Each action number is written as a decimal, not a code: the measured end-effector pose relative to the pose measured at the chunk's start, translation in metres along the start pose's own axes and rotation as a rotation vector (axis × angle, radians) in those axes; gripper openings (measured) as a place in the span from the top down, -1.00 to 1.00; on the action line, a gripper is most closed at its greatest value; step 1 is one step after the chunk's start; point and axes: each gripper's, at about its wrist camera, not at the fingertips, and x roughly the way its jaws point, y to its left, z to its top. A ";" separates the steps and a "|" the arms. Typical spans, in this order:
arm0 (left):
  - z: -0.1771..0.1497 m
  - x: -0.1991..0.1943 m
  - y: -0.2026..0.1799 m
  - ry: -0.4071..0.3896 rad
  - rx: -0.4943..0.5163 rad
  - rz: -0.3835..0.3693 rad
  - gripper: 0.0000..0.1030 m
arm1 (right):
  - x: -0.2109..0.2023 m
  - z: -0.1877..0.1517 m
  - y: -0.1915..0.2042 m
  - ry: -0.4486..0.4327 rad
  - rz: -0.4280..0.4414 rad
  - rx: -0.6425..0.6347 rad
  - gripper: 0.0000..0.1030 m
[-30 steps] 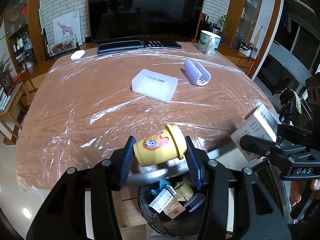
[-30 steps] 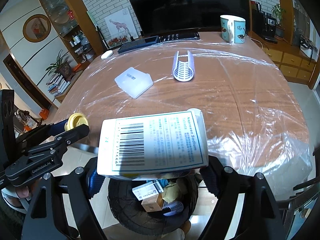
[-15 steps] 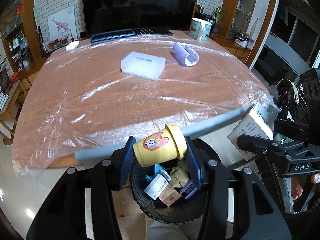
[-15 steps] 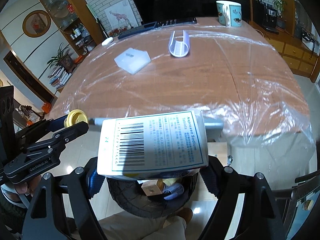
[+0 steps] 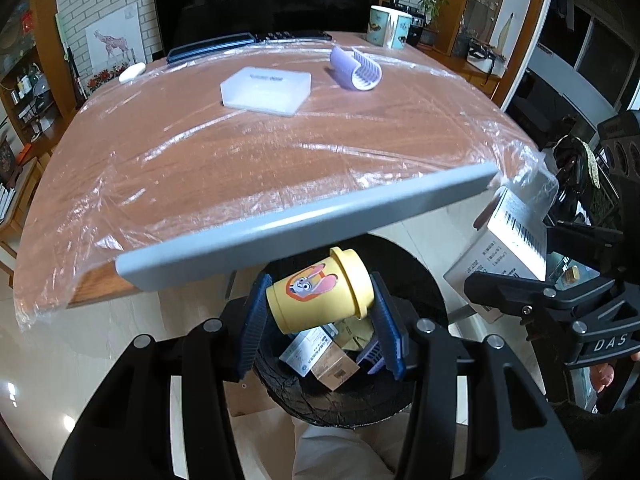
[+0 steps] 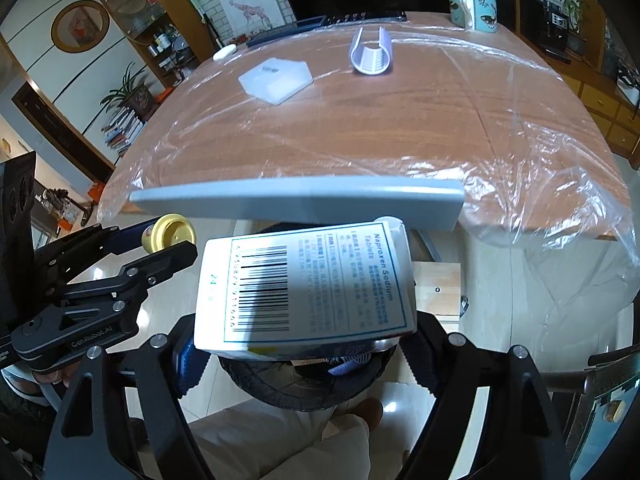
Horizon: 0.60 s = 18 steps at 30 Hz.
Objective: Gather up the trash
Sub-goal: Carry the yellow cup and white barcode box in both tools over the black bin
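- cup point(image 5: 318, 294) in the left tool point(image 5: 320, 320): yellow, cartoon bunny print
- box point(image 6: 306, 288) in the right tool point(image 6: 300, 354): white, black barcode
- bin point(image 5: 340, 408) under both: black
- worktop point(image 5: 240, 152): reddish-brown wood grain

We see a small yellow cup point(image 5: 318, 294) with a cartoon rabbit on its side, lying tilted on its flank between blue pads directly above a black round bin point(image 5: 352, 400). Beside it we see a white medicine box point(image 6: 304, 288) with a barcode and blue printed text, held flat over the same bin. In the bin we make out small cartons, a crumpled yellowish wrapper and a purple ribbed piece.
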 end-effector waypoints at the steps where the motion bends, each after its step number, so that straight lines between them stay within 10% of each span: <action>1: -0.002 0.002 0.000 0.006 -0.001 -0.001 0.02 | 0.001 -0.001 0.000 0.005 0.000 -0.001 -0.54; 18: -0.023 0.024 0.000 0.086 0.014 0.016 0.03 | 0.026 -0.018 -0.001 0.087 0.000 -0.025 -0.54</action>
